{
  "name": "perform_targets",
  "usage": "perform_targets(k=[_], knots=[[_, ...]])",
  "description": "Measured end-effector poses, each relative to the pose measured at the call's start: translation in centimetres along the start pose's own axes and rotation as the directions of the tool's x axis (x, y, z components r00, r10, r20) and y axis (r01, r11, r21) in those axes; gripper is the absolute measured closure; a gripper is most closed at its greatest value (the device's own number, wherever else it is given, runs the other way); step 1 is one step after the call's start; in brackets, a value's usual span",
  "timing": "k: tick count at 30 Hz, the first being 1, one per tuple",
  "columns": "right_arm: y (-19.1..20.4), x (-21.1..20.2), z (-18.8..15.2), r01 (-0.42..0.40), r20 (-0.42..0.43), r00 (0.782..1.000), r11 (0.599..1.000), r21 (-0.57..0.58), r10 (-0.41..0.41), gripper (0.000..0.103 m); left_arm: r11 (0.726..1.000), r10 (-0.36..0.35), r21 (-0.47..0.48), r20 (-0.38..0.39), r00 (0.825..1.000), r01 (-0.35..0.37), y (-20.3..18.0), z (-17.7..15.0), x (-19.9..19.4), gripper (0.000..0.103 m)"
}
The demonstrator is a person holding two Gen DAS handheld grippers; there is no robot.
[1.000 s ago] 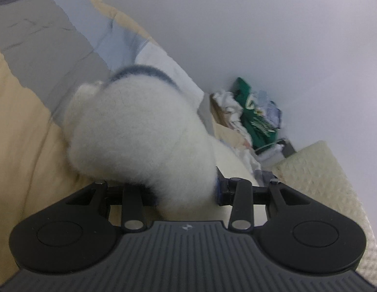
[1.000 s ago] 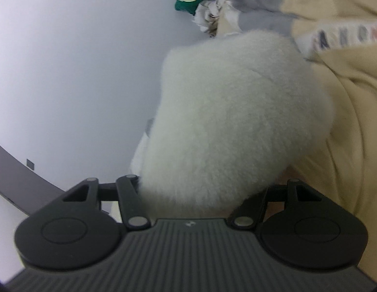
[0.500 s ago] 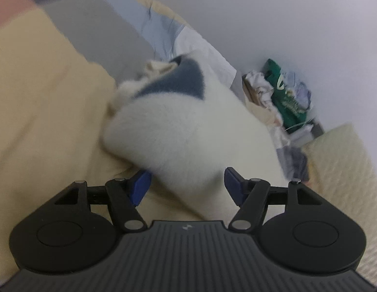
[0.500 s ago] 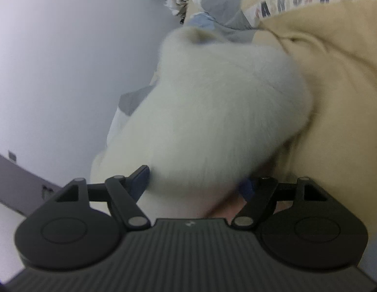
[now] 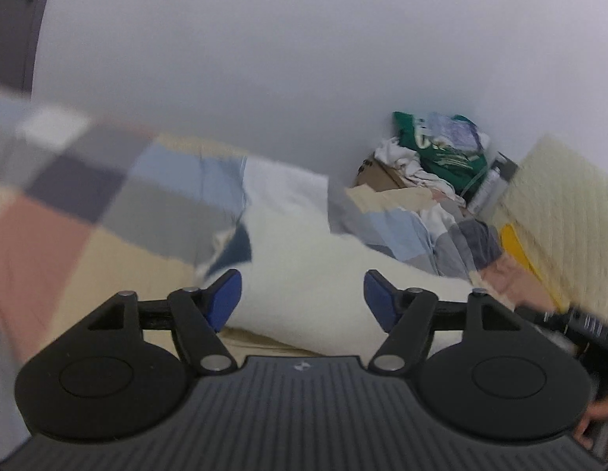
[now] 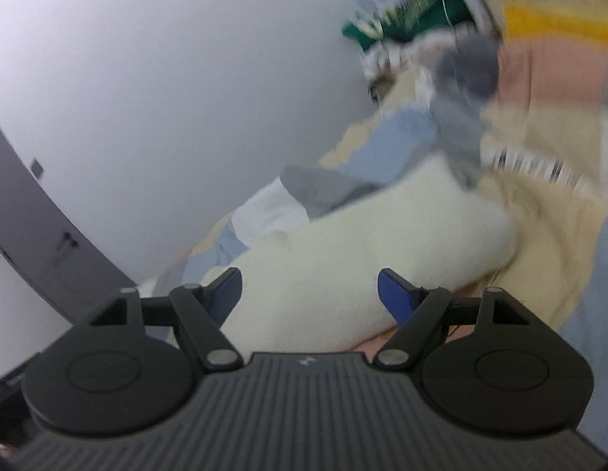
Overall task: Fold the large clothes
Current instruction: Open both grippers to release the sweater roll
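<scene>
The white fleece garment (image 5: 304, 267) lies bundled on the bed, on the patchwork quilt (image 5: 107, 212), with a dark blue panel (image 5: 235, 249) showing at its left end in the left wrist view. In the right wrist view the same garment (image 6: 343, 259) lies as a thick roll across the cream part of the quilt (image 6: 539, 243).

The left gripper (image 5: 302, 294) has its jaws opening; the blue pads (image 5: 223, 298) stand clear on either side of the fleece and do not press on it. The right gripper (image 6: 310, 294) stands with jaws apart and grips nothing; the garment is seen between and beyond the pads (image 6: 394, 294), without contact.

Step in hand, as judged: release after a fold. Both grippers are off the cloth and the garment rests free.

The next move probably calls for checking the bundle's shape, then either taking a new pair of edges for a further fold or leaving the garment as finished. Both views are blurred, so edges and corners cannot be located reliably.

A pile of clothes (image 5: 441, 149) sits at the far wall (image 5: 304, 59), well apart from the garment.
</scene>
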State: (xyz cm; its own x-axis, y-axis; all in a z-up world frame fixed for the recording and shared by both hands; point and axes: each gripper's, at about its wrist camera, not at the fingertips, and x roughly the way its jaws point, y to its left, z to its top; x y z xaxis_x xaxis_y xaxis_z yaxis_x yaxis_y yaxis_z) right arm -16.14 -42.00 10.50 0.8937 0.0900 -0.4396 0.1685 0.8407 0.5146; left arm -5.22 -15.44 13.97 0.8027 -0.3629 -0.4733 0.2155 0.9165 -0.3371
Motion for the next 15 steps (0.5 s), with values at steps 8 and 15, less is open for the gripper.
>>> perform_targets(k=[8, 15], knots=[[5.9, -5.9, -1.3, -0.023, 0.060, 0.998, 0.977, -0.212, 0.037, 0.024, 0.993, -0.003, 0.121, 0.073, 0.997, -0.006, -2.0, -1.2, -9.0, 0.027], [8.5, -7.5, -4.1, -0.022, 0.057, 0.997, 0.942, -0.336, 0.044, 0.024, 0.988, -0.019, 0.152, 0.108, 0.994, 0.003, -1.8, -3.3, -13.9, 0.027]])
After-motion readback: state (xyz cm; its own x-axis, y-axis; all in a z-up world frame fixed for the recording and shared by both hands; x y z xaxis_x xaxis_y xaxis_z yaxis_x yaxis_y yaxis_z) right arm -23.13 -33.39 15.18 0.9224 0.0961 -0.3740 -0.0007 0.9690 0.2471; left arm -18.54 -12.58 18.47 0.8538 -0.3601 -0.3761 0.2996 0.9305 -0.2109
